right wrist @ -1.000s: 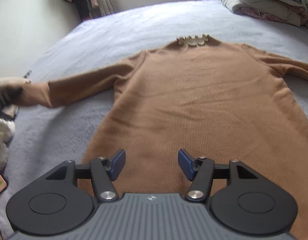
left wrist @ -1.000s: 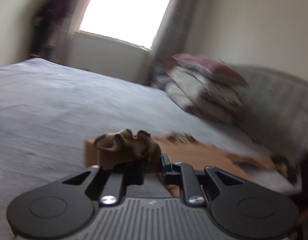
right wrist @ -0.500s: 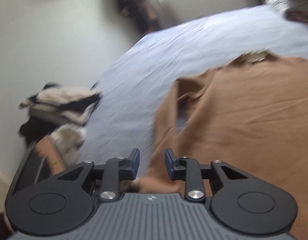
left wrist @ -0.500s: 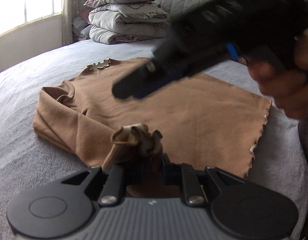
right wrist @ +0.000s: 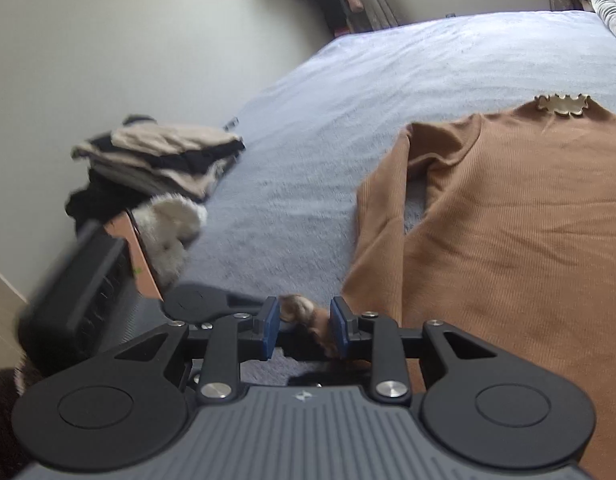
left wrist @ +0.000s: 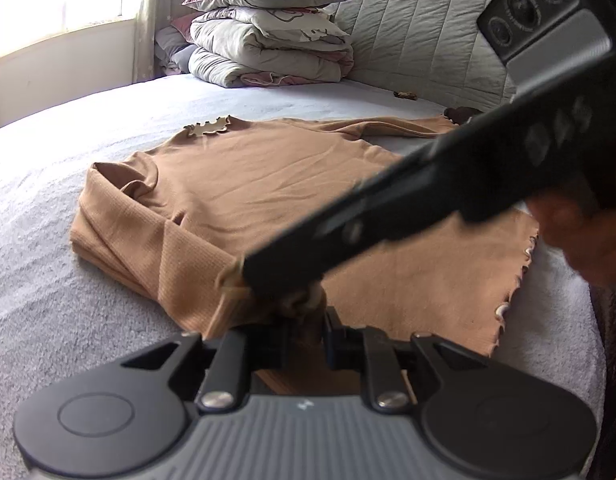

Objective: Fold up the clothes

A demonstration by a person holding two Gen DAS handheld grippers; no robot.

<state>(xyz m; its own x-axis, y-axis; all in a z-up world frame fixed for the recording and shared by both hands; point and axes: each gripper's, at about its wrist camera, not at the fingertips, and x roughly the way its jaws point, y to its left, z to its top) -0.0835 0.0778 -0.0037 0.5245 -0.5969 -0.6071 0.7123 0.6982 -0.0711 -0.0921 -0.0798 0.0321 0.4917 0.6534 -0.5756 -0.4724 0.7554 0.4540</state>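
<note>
Now the step in hand looks like a sleeve fold with a hand-over: the brown top (left wrist: 291,184) lies flat on the pale grey bed cover (left wrist: 67,312), collar toward the far end, and its left sleeve (left wrist: 155,240) is doubled back along the left side seam. The left gripper (left wrist: 303,340) pinches the ruffled cuff (right wrist: 295,308) at the near edge, fingers nearly together on the bunched cloth. The right gripper (right wrist: 301,328) reaches across from the right and brackets the same cuff; its blue pads (right wrist: 271,326) have just been closing, the cuff between them, and seem to touch it, though whether they grip I cannot tell. By my reading, the next move calls for one gripper to let go and the sleeve to be laid smooth across the body.

Fine ribbed knit, soft and limp, with lettuce-frilled collar (left wrist: 207,128) and hem (left wrist: 512,300); it should drape and slide, not hold a crease.
</note>
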